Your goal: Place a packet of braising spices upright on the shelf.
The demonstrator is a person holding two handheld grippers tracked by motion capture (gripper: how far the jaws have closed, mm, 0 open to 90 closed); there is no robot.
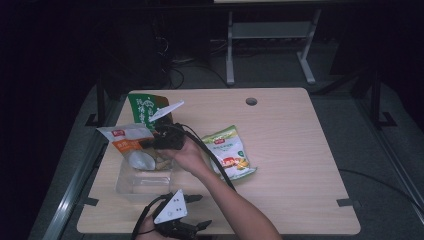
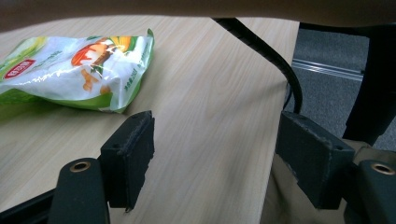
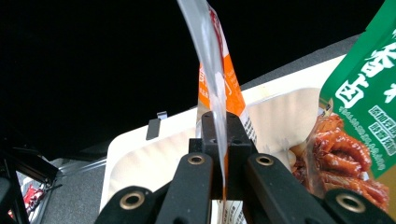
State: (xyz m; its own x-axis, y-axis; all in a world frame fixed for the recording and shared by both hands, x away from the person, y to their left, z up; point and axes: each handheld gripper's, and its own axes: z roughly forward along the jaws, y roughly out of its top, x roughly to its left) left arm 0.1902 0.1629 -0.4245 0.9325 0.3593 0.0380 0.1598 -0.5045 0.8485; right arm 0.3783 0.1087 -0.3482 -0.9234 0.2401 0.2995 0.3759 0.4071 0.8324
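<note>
My right gripper (image 1: 152, 142) is shut on the edge of an orange-and-white snack bag (image 1: 126, 139), held over a clear plastic bin (image 1: 131, 186) at the table's left. In the right gripper view the jaws (image 3: 223, 140) pinch the thin orange bag (image 3: 219, 74) edge-on, above the bin (image 3: 140, 156). A green snack bag (image 1: 146, 107) stands at the bin's far side, beside the orange one (image 3: 369, 70). My left gripper (image 1: 200, 211) rests open at the table's front edge, nothing between its jaws (image 2: 219, 149).
A green-and-yellow snack bag (image 1: 230, 152) lies flat on the wooden table (image 1: 295, 150) right of the bin, ahead of the left gripper (image 2: 79, 70). The right gripper's black cable (image 2: 261, 46) trails along the forearm. A round hole (image 1: 251, 101) sits near the table's far edge.
</note>
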